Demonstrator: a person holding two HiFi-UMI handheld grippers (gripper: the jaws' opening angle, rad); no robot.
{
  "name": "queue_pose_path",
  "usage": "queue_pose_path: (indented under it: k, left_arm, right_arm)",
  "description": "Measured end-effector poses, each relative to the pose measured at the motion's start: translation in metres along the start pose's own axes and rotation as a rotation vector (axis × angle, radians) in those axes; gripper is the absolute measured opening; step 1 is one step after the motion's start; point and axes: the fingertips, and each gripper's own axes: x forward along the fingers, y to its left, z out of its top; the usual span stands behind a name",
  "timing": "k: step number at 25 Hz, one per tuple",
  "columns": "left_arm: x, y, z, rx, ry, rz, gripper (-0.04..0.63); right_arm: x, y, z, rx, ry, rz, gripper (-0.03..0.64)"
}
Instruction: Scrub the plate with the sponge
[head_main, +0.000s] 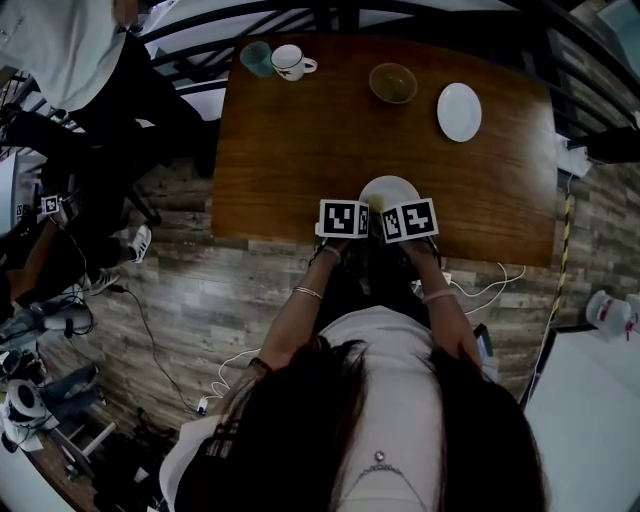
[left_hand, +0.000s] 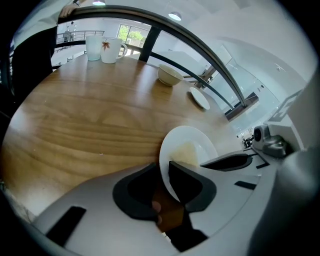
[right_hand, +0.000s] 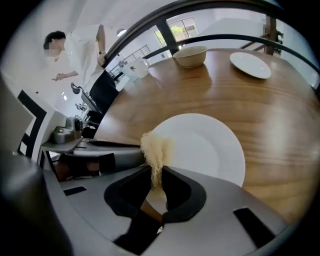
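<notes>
Head view: working at the near edge of a brown wooden desk (head_main: 290, 150), a round white ceramic plate (head_main: 392, 185) just beyond the marker cubes of the left hand-held gripper (head_main: 344, 218) and right hand-held gripper (head_main: 409, 220), set side by side; well apart at the far edge, a white mug (head_main: 290, 62), a tan bowl (head_main: 392, 83) and a second white plate (head_main: 459, 111). Left gripper view: clenched on the plate's near rim, one jaw either side, with a pale yellow rough-fibred sponge (left_hand: 186, 152) against the plate's face; lifted or merely tipped, hard to say. Right gripper view: pinching the sponge by its thin lower end, upper part pressed on the plate near its left rim. Likely troubles: pushing hard could twist the plate out of that narrow rim grip and send it off the desk's edge; dragging could fold the sponge or pull it free; crowding could knock the hand-held grippers together.
</notes>
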Motion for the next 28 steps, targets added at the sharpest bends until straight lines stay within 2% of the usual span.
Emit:
queue_pose_path:
  k: [3, 10, 12, 16, 21, 25, 28]
  left_arm:
    - [0.000, -0.001, -0.001, 0.023, 0.003, 0.013, 0.089]
    - [-0.002, -0.001, -0.001, 0.016, 0.007, 0.006, 0.095]
    - [-0.002, -0.001, -0.001, 0.000, 0.005, 0.005, 0.095]
    - [-0.002, 0.001, 0.000, -0.018, -0.004, 0.015, 0.095]
    - [-0.002, 0.001, 0.000, -0.039, -0.016, 0.028, 0.097]
    - [-0.001, 0.003, 0.000, -0.030, -0.015, 0.028, 0.095]
    - [-0.002, -0.001, -0.001, 0.010, -0.015, 0.036, 0.101]
  right_arm:
    - [-0.003, -0.004, -0.005, 0.033, -0.002, 0.027, 0.083]
    - [-0.043, -0.066, -0.021, 0.165, -0.052, -0.075, 0.083]
    - [-0.051, -0.073, -0.023, 0.159, -0.047, -0.101, 0.083]
    - [-0.044, -0.060, -0.024, 0.088, -0.007, -0.125, 0.083]
    - [-0.013, -0.006, -0.026, -0.011, 0.032, -0.034, 0.084]
    - [-0.002, 0.007, -0.026, 0.000, 0.020, 0.026, 0.084]
    - [-0.013, -0.016, -0.025, 0.045, -0.008, -0.008, 0.084]
